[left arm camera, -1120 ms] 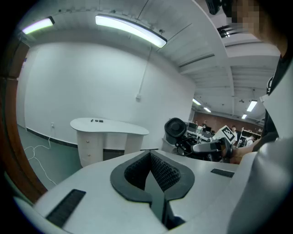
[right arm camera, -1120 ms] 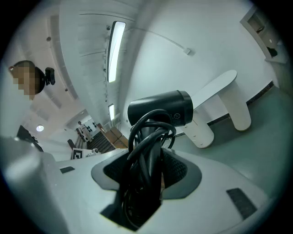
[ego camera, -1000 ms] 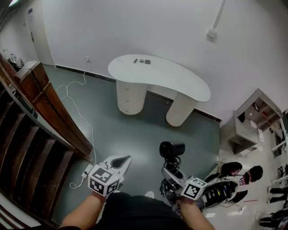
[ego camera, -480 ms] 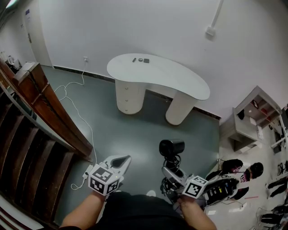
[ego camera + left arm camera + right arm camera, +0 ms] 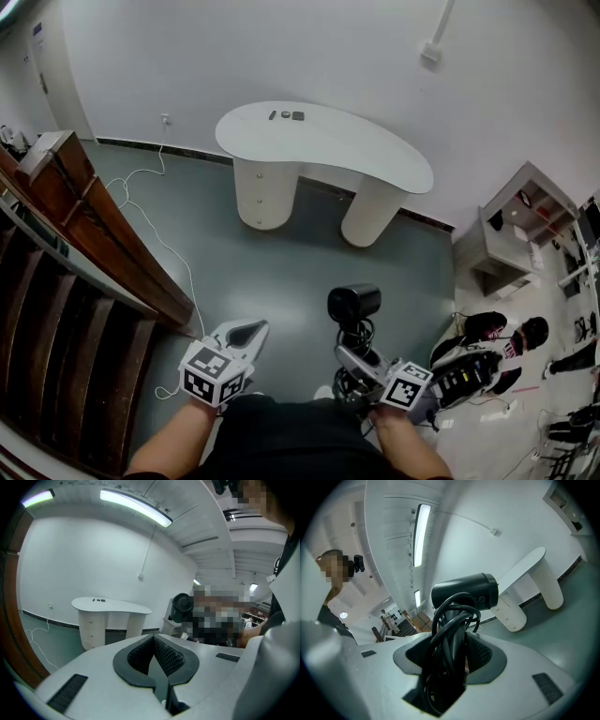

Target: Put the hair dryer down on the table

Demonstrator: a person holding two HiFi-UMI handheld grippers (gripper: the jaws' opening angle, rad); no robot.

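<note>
White table (image 5: 328, 150) beyond black hair dryer (image 5: 354, 302)

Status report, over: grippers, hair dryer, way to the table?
Right gripper shut on hair dryer, cord coiled. Left gripper shut, empty. Table ahead, nothing seen in the way.

The table (image 5: 328, 150) is smooth white all over, top and legs, with a faint satin sheen. In front of the table, the floor (image 5: 281, 272) is smooth grey-green and dully reflective. Left of the table, the stair rail (image 5: 112, 239) is dark varnished wood. Nearer than the table, the hair dryer (image 5: 354, 302) is black matt plastic and its wound cord (image 5: 454, 616) looks glossier and rubbery. The left gripper (image 5: 153, 641) and right gripper (image 5: 450, 653) have pale grey matt plastic shells and black ribbed pads (image 5: 171, 656).
</note>
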